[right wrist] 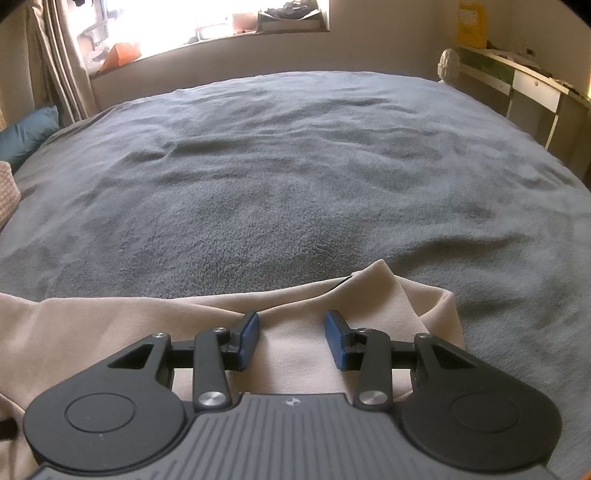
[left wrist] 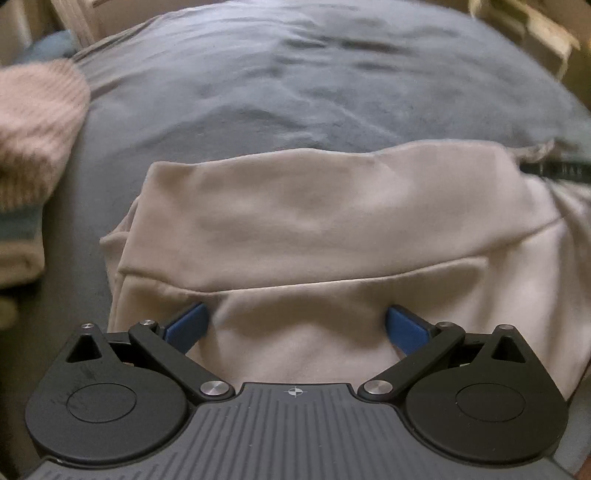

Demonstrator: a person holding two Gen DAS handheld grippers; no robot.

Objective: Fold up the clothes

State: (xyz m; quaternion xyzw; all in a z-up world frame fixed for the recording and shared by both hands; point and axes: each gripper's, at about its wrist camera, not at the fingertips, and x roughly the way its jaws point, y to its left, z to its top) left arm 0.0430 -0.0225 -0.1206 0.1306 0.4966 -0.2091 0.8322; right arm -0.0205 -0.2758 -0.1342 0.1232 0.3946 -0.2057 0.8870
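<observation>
A beige garment (left wrist: 314, 221) lies folded on the grey-blue blanket (left wrist: 295, 92), with a folded band across its middle. In the left wrist view my left gripper (left wrist: 297, 326) points down at its near edge. The jaws stand wide apart, and a hump of beige cloth lies between the blue pads (left wrist: 188, 325). In the right wrist view my right gripper (right wrist: 293, 339) hovers over another part of the beige garment (right wrist: 110, 332), near a raised corner (right wrist: 388, 291). Its jaws are partly apart, and the cloth lies flat between and under the pads (right wrist: 249, 339), not bunched.
A pink striped knit piece (left wrist: 37, 129) lies at the left on the blanket, and a dark strap (left wrist: 554, 170) shows at the right. Beyond the wide blanket (right wrist: 295, 166) are a blue pillow (right wrist: 26, 136), curtains (right wrist: 62, 66), a window sill (right wrist: 207, 33) and a shelf unit (right wrist: 528, 85).
</observation>
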